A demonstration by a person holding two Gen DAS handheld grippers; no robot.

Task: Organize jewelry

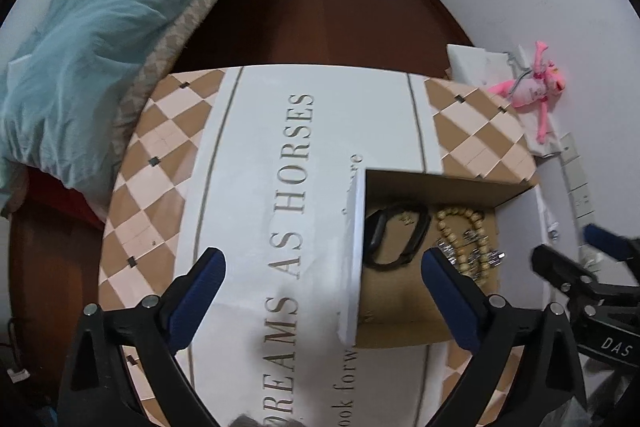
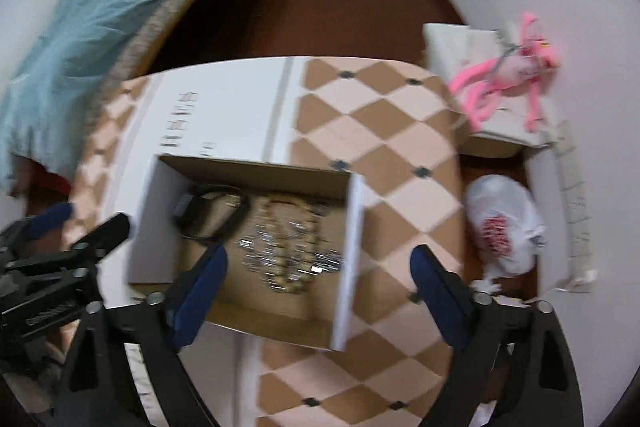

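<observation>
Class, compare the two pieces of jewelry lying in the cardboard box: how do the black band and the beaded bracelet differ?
The black band is one smooth, dark loop; the beaded bracelet is a string of tan beads with silvery metal charms. The black band lies nearer the box's white wall, the beaded bracelet farther along the floor. Both rest flat on the box bottom, with no claw holding either.

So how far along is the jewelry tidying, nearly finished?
Seemingly close. A black band and a beaded bracelet already lie in the open box. Nothing is in hand: the left gripper and right gripper are both open and empty. No other jewelry shows on the table, so perhaps only closing up remains.
</observation>
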